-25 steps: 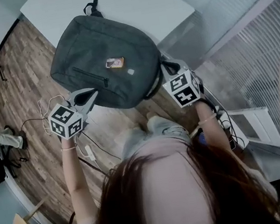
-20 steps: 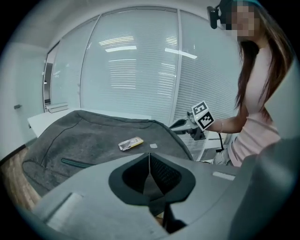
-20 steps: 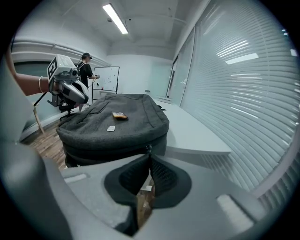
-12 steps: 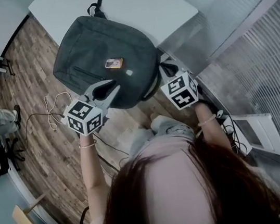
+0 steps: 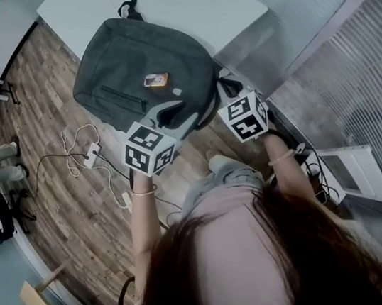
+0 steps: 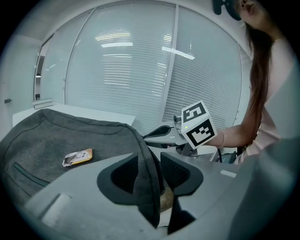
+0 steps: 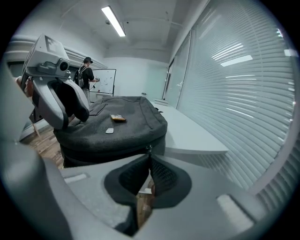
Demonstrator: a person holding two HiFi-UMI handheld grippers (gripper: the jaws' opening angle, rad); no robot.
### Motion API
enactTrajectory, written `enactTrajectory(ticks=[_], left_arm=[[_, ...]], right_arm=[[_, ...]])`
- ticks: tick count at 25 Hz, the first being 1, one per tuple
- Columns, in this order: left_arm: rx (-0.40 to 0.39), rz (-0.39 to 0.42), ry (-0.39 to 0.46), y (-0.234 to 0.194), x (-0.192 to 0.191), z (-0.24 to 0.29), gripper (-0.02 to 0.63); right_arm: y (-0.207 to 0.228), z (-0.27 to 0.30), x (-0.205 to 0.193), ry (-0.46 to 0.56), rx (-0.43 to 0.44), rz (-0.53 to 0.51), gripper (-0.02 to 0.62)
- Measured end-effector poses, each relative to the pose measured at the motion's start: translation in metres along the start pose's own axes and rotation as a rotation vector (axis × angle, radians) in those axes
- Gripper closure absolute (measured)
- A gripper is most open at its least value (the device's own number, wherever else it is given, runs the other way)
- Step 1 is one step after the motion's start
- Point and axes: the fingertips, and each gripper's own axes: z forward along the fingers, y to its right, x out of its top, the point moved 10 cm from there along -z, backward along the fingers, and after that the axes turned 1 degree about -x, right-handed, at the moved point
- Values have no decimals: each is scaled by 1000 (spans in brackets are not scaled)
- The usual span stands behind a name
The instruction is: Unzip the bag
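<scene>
Swinging in from the left, the left gripper (image 6: 149, 157) has just spread its jaws and now straddles the near edge of the bag (image 5: 138, 70), with fabric between the pads but not pinched. The bag lies on the table (image 5: 211, 8) corner, overhanging toward the person. The right gripper (image 7: 149, 159) is clamped on the zip pull (image 7: 149, 149), so bracing the bag looks next.

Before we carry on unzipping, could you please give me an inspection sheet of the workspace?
Surface: white table; the bag overhangs its near edge.
Job's things: dark grey bag lying flat, zip pull at its near side.
Clutter: small orange tag on the bag's front.
Grippers: left gripper open, jaws just opening, bag's edge between them; right gripper shut on the zip pull.
Cables: white cable on the wood floor.
Surroundings: window blinds, a person at a whiteboard.
</scene>
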Motion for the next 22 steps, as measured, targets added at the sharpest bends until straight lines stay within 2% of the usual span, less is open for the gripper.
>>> enactTrajectory(ticks=[3, 6, 7, 9, 11, 14, 18, 22], left_arm=[[24, 31, -52, 8, -6, 14, 443], [90, 70, -84, 11, -13, 22, 450], [109, 91, -93, 11, -14, 24, 486], [124, 136, -121, 16, -18, 28, 513], [114, 151, -145, 18, -24, 33, 548], [63, 105, -149, 11, -31, 35, 568], [-5, 41, -152, 4, -30, 34, 569], [-29, 26, -165, 0, -30, 38, 571]], right_arm=[[-2, -1, 0, -8, -5, 14, 583], [-5, -1, -1, -15, -14, 13, 583], [-6, -1, -1, -18, -19, 11, 583], [-9, 0, -3, -30, -31, 8, 583], [-11, 0, -4, -47, -46, -2, 583], [-14, 0, -2, -64, -78, -40, 583], [-13, 2, 0, -77, -84, -74, 583], [-6, 7, -1, -74, -71, -98, 583]])
